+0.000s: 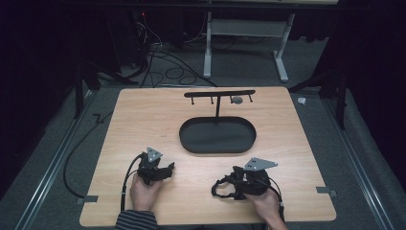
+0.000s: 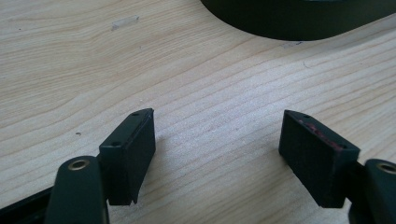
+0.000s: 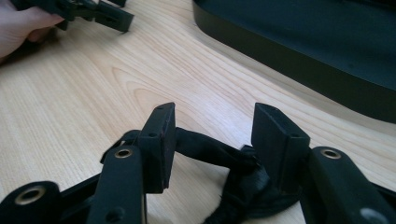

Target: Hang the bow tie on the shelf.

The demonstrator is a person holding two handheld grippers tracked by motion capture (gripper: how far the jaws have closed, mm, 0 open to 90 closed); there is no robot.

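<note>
Two claws spread: left claw (image 2: pixel 217 154) empty; right claw (image 3: pixel 212 142) straddles crumpled black strap (image 3: pixel 219 156)

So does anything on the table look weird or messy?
A bit. A crumpled black strap lies loose on the wooden table between the right gripper's open jaws. The left gripper's pad has reddish smudges along its edge.

A light wooden table (image 1: pixel 143 120) is carrying a black oval tray (image 1: pixel 218 136) with an upright hook rack (image 1: pixel 219 94) at its far side; a black strap (image 1: pixel 223 189) is lying near the front edge.
</note>
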